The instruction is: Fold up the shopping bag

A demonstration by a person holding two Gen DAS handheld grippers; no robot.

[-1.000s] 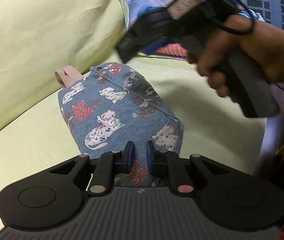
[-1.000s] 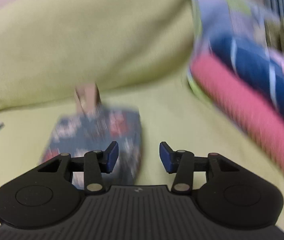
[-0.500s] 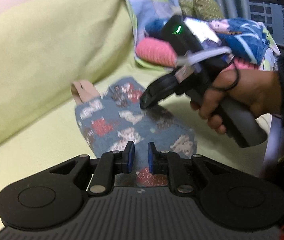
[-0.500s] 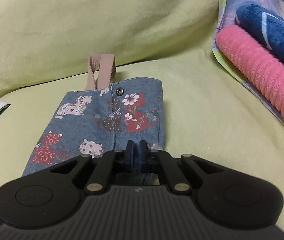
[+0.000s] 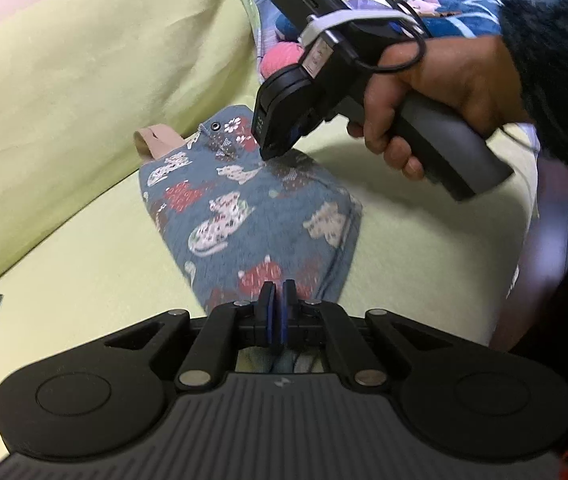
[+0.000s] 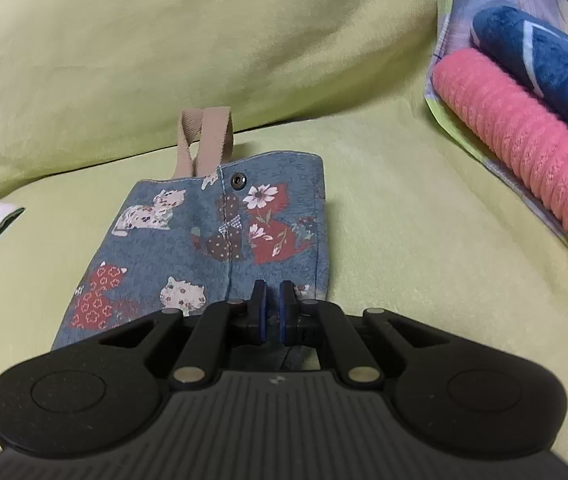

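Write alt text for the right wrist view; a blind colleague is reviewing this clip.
The right gripper is shut on the near edge of a blue cat-print shopping bag lying flat on a yellow-green sofa seat. The bag's beige handle points toward the backrest; rolled pink and blue textiles sit at right.

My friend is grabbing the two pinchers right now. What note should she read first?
Left gripper: shut on the near end of the shopping bag.
Right gripper: shut on the bag's near edge, right of the seam.
Bag lies on the green sofa seat, tan handle toward the backrest, snap at the far edge.
Done: bag narrowed lengthwise, both ends gripped.
Left: probably fold the near end toward the handle.
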